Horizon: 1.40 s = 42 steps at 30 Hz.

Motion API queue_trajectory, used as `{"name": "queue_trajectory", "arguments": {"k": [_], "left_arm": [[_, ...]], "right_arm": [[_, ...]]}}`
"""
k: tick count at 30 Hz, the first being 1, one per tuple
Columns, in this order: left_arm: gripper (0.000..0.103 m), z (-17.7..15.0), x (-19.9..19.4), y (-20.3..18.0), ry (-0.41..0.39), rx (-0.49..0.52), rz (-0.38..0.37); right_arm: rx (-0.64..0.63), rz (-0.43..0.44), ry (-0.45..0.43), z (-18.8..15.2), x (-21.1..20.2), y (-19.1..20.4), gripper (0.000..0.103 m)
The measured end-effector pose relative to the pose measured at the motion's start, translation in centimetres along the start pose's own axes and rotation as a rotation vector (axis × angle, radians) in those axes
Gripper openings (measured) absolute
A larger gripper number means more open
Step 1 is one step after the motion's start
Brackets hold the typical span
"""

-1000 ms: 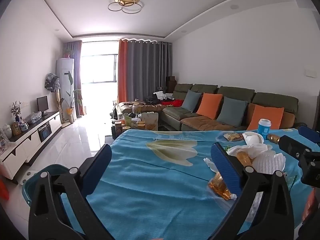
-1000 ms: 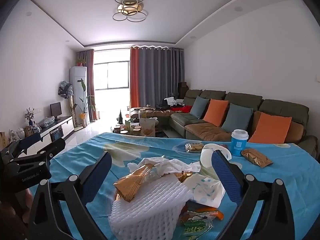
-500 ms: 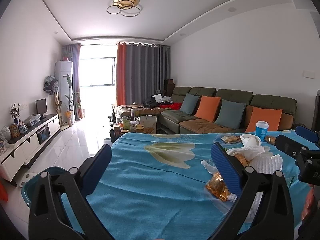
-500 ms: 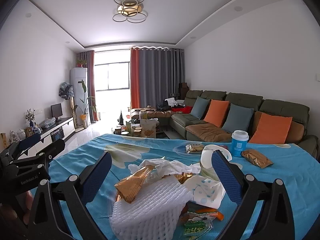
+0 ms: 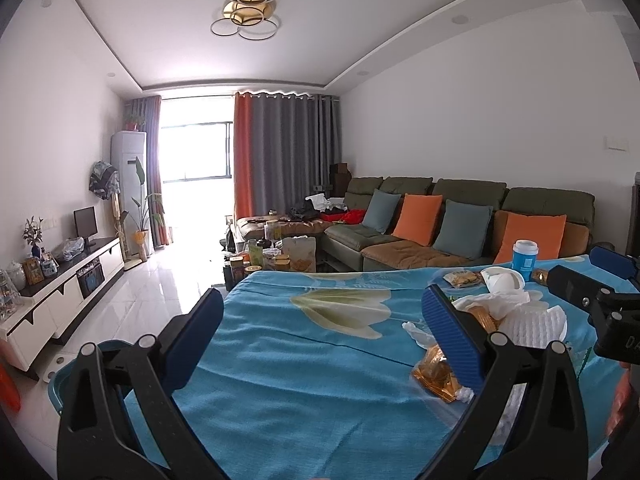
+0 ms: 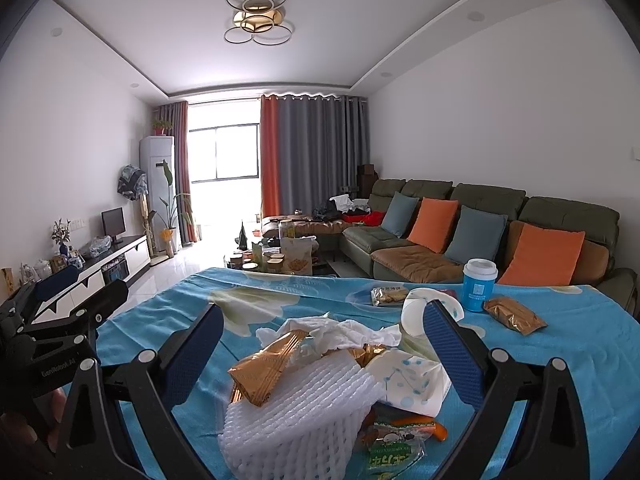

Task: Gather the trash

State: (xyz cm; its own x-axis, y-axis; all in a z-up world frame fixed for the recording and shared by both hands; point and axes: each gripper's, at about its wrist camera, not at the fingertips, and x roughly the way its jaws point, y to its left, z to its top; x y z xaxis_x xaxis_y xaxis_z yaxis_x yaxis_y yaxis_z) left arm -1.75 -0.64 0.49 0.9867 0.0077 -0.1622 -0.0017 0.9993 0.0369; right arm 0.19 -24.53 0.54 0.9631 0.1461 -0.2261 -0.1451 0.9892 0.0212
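While your right gripper (image 6: pixel 324 356) is gaping wide with nothing between its blue-padded fingers (image 6: pixel 454 354), it is framing the white foam fruit net (image 6: pixel 296 416) and gold foil snack wrapper (image 6: pixel 266 368) heaped on the blue floral tablecloth (image 6: pixel 560 360). Your left gripper (image 5: pixel 322 340) is likewise standing fully open and empty, hovering over bare cloth left of the pile, near a teal bin (image 5: pixel 60 384) beyond the table edge.

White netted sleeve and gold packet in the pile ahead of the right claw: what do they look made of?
White netted sleeve: looks like soft foam mesh, matte, judging by its puffy open lattice. Gold packet: seems to be metallised plastic film, glossy, with creases and a crimped end seal. Neither is certain from sight alone.
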Motion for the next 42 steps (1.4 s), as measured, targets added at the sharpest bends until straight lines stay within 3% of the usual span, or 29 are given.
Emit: {"name": "queue_trajectory", "arguments": {"k": [42], "left_arm": [[0.098, -0.17, -0.11, -0.19, 0.004, 0.0, 0.002]], "right_arm": [[0.01, 0.004, 0.011, -0.26, 0.19, -0.27, 0.096]]}}
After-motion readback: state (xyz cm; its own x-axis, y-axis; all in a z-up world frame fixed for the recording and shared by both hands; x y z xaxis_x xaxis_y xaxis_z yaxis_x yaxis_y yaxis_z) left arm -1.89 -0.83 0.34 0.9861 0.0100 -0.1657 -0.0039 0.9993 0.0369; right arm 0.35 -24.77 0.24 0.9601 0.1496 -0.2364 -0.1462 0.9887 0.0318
